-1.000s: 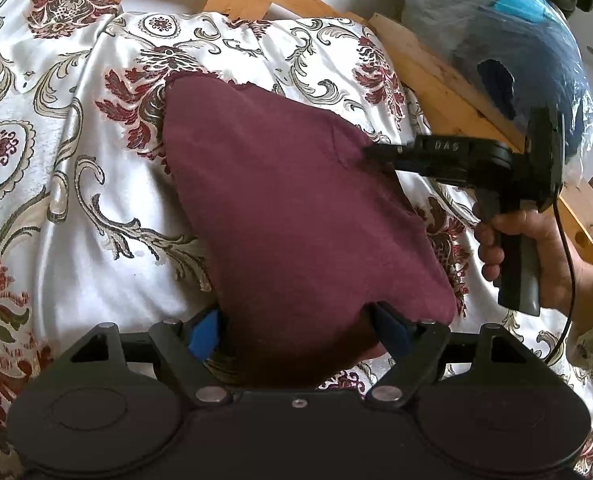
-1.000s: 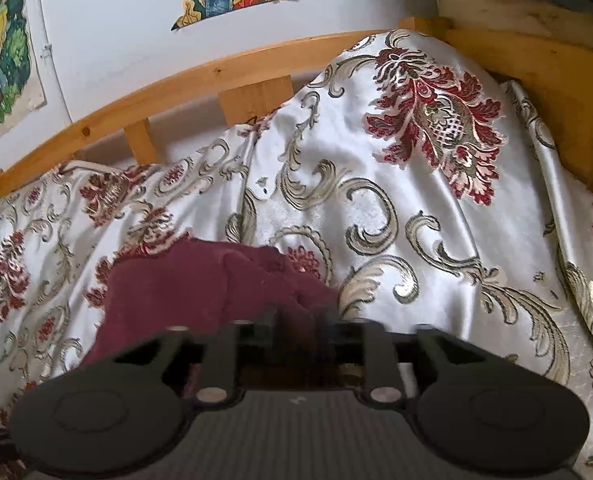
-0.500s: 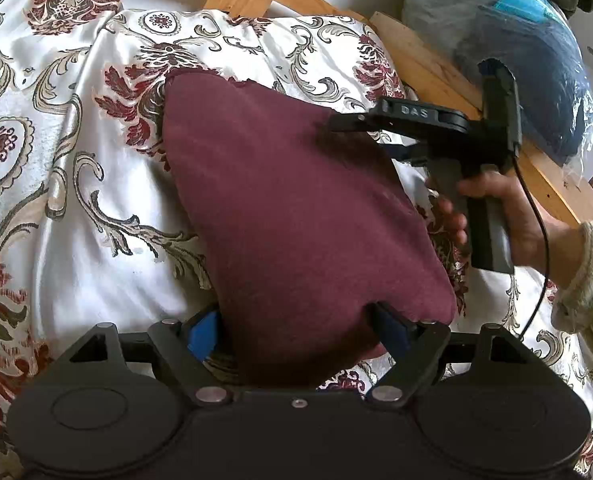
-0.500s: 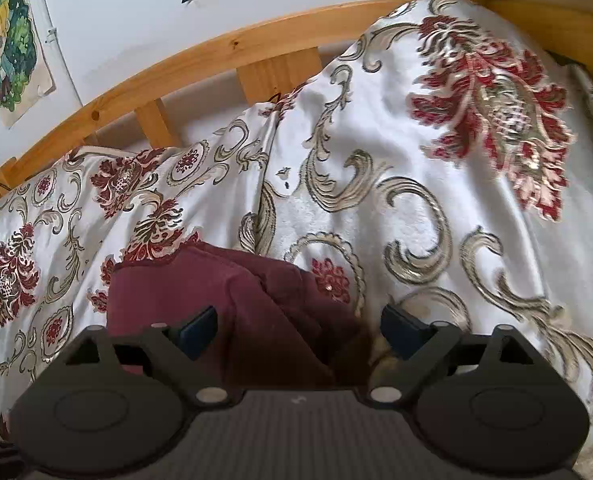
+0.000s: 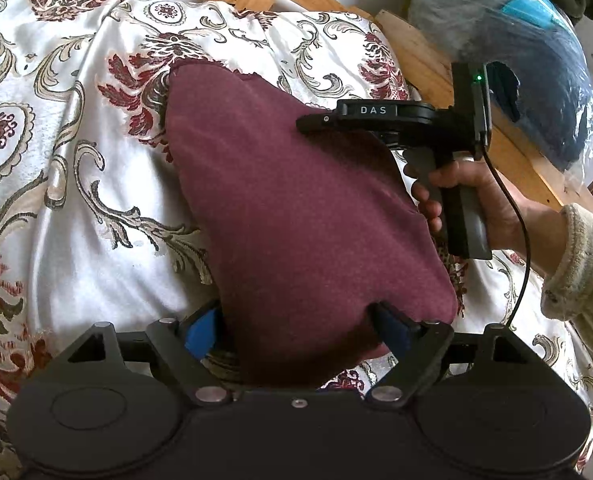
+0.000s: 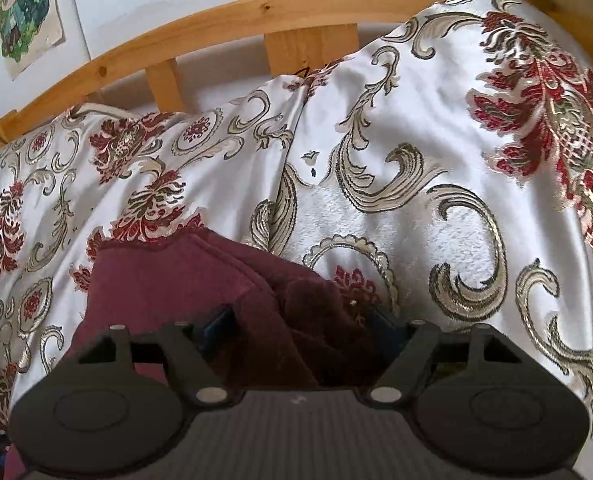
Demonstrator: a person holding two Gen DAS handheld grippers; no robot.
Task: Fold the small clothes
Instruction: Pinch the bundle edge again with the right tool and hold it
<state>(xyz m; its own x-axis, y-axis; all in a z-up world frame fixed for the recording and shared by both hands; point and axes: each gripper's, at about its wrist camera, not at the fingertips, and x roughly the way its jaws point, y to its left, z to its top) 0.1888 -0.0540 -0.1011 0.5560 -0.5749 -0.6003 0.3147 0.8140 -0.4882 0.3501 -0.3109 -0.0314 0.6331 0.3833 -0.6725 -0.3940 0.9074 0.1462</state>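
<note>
A maroon garment (image 5: 296,200) lies folded on the patterned bedspread (image 5: 96,200). My left gripper (image 5: 298,326) straddles its near end. Its jaws stand wide and are opening slightly, blue pads on either side of the cloth. My right gripper (image 5: 312,124), held by a hand (image 5: 468,188), reaches in from the right over the garment's far right edge. In the right wrist view the right gripper (image 6: 302,322) has a bunched maroon fold (image 6: 296,308) between its jaws, which are closing. The rest of the garment (image 6: 156,276) spreads out to the left.
A wooden bed frame (image 6: 256,12) runs along the far side and the right (image 5: 416,52). A blue bundle in clear plastic (image 5: 536,60) sits beyond the right rail. A poster (image 6: 28,12) hangs on the wall. Bedspread (image 6: 416,160) rises in a hump ahead.
My right gripper slid left onto the garment's far right edge, its jaws spread wide from nearly shut, then began narrowing around the fold. The left gripper stayed put.
</note>
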